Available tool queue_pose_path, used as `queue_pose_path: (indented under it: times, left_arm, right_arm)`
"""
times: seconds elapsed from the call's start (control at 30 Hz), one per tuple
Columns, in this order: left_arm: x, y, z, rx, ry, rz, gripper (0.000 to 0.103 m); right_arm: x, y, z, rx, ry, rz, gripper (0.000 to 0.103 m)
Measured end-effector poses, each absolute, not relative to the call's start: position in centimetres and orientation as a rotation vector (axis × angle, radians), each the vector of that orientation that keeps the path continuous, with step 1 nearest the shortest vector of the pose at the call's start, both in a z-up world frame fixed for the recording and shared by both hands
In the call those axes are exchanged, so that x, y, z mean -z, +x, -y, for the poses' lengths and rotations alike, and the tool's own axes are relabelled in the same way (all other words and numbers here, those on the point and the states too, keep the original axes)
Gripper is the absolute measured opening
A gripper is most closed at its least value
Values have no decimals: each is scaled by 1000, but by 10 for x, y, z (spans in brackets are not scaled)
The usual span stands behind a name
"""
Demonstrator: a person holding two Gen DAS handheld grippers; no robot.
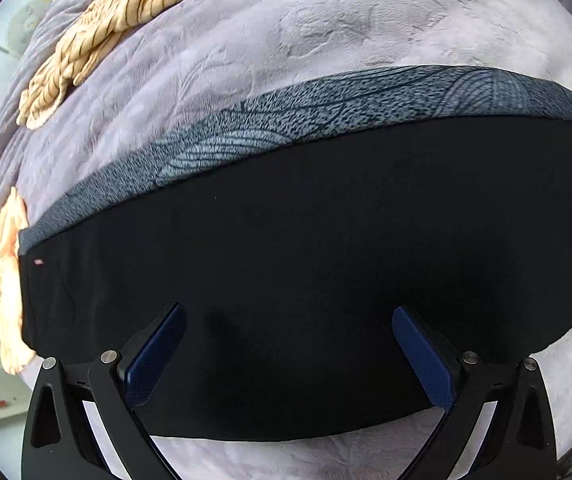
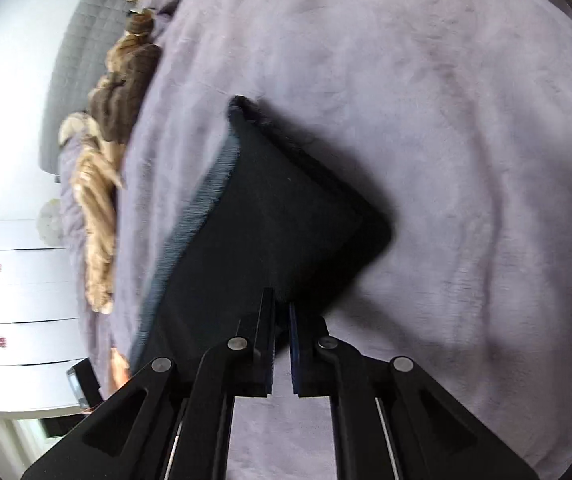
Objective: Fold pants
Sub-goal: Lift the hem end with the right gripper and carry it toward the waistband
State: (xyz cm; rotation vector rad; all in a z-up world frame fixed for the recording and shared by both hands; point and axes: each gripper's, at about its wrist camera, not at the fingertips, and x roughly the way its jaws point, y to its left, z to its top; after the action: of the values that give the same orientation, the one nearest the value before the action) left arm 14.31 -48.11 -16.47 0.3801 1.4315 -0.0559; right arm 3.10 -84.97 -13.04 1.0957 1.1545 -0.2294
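The black pants lie folded on a lilac blanket, with a grey patterned inner layer showing along their far edge. My left gripper is open, its blue pads spread wide just over the pants' near part, holding nothing. In the right wrist view the pants hang as a tilted flap. My right gripper is shut on the pants' near edge and holds it up off the blanket.
A tan striped garment lies bunched at the blanket's far left; it also shows in the right wrist view beside a brown garment. A peach cloth lies at the left edge. A grey quilted headboard and white drawers stand beyond.
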Motion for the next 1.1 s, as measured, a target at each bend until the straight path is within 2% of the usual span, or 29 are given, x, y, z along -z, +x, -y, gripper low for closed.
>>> queue_pose_path:
  times: [0.07, 0.17, 0.27, 0.33, 0.4, 0.67, 1.1]
  left_arm:
    - [165, 145, 478, 47, 354, -1450, 103]
    - [164, 144, 481, 61, 373, -1447, 103]
    - [164, 144, 481, 64, 383, -1449, 103]
    - [164, 144, 481, 56, 377, -1455, 103]
    - [165, 146, 481, 53, 380, -1453, 103]
    - [166, 149, 484, 59, 393, -1452, 103]
    - [169, 155, 480, 70, 396, -1456, 103]
  right_arm:
    - [152, 22, 855, 255, 1170, -1182, 6]
    - [153, 15, 858, 240, 1235, -1147, 8]
    - [148, 14, 855, 221, 1222, -1170, 25]
    - [146, 10, 854, 199, 1237, -1150, 42]
    - [146, 7, 854, 192, 1250, -1123, 47]
    - [161, 16, 854, 180, 1262, -1054, 47]
    - [161, 27, 853, 153, 1267, -1045, 51]
